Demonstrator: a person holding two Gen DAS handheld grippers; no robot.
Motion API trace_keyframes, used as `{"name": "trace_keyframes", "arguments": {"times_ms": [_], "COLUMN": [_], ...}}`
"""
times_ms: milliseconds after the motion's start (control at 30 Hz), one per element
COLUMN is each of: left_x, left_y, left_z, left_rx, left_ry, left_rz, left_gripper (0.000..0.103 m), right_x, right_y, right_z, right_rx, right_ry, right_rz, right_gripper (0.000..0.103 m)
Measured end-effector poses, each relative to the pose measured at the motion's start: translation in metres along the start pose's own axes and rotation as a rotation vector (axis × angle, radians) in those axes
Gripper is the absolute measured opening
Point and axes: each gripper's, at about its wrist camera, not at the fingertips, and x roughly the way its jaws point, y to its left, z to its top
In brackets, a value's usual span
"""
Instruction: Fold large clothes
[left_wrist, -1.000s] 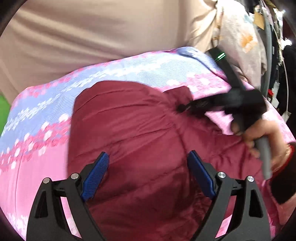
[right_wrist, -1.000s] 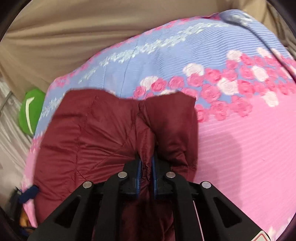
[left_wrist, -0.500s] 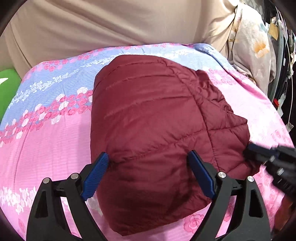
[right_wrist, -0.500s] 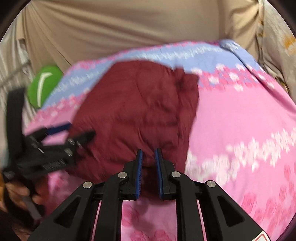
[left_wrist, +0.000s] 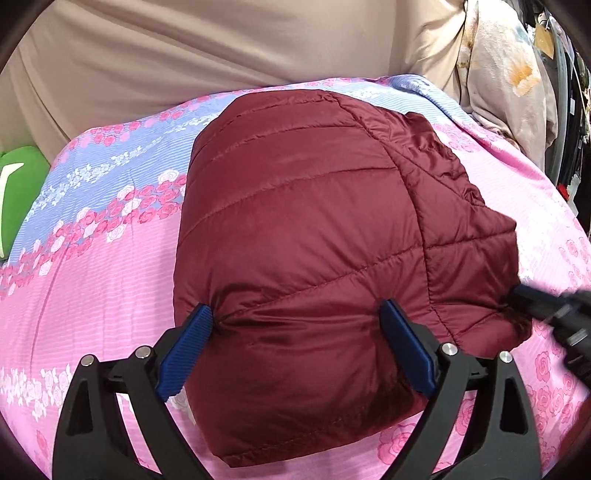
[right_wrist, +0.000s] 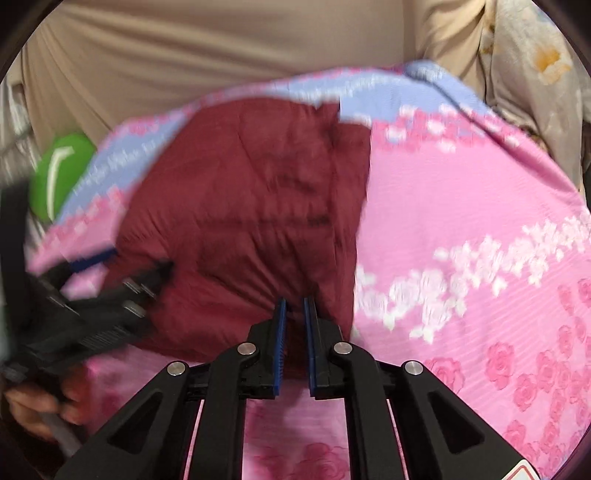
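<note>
A dark red quilted jacket lies folded into a thick bundle on a pink and blue flowered sheet. My left gripper is open, its blue pads pressed against the near end of the bundle on both sides. My right gripper has its jaws nearly together, with a narrow gap, at the jacket's near edge; whether it pinches cloth I cannot tell. The right gripper also shows at the right edge of the left wrist view, and the left gripper at the left of the right wrist view.
A beige curtain hangs behind the bed. A green object sits at the far left edge. A pale flowered cloth and dark hanging items are at the far right. Bare sheet lies right of the jacket.
The jacket has been folded over toward me into a compact bundle. My right gripper pulled back to the near edge and its jaws parted slightly. My left gripper stayed open and closed in on the bundle.
</note>
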Motion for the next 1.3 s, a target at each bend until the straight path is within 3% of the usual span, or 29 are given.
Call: {"name": "trace_keyframes", "arguments": {"times_ms": [133,267,400,567,700,800,867,933,1033,1167,1300], "left_x": [0.0,0.001,0.001,0.001,0.001,0.001,0.001,0.001,-0.002,0.003,0.002], "left_y": [0.001,0.0,-0.003,0.0,0.0,0.001,0.0,0.0,-0.003,0.001,0.006], "left_z": [-0.001,-0.001,-0.002,-0.002,-0.002,-0.002,-0.002,-0.002,-0.002,-0.003,-0.001], "left_rx": [-0.004,-0.005,0.005,-0.008,-0.007,-0.012,-0.013,-0.013,-0.001,-0.016,-0.04], "left_ry": [-0.002,-0.001,-0.006,-0.006,-0.007,-0.005,-0.006,-0.006,-0.028,-0.006,0.002], "left_rz": [-0.005,-0.009,0.005,-0.009,-0.009,-0.013,-0.013,-0.014,-0.029,-0.028,-0.049], "left_gripper": [0.09,0.092,0.092,0.092,0.092,0.092,0.092,0.093,0.095,0.095,0.095], "right_x": [-0.014,0.04,0.044,0.011,0.002,0.021,0.05,0.095,0.142,0.124,0.065], "right_y": [0.011,0.005,0.006,0.018,0.025,0.022,0.018,0.004,-0.015,-0.011,0.0], "right_z": [0.016,0.004,0.002,0.032,0.083,0.117,0.132,0.136,0.125,0.126,0.101], "right_rx": [-0.03,-0.03,-0.013,-0.007,-0.029,-0.005,0.016,0.046,0.065,0.079,0.042], "right_ry": [-0.062,0.075,0.078,-0.009,-0.103,-0.111,-0.071,0.012,0.08,0.078,-0.011], "right_rz": [-0.021,-0.072,-0.085,-0.047,-0.046,-0.061,-0.092,-0.159,-0.137,-0.171,-0.112], "right_gripper": [0.007,0.005,0.006,0.007,0.007,0.007,0.007,0.007,0.006,0.011,0.013]}}
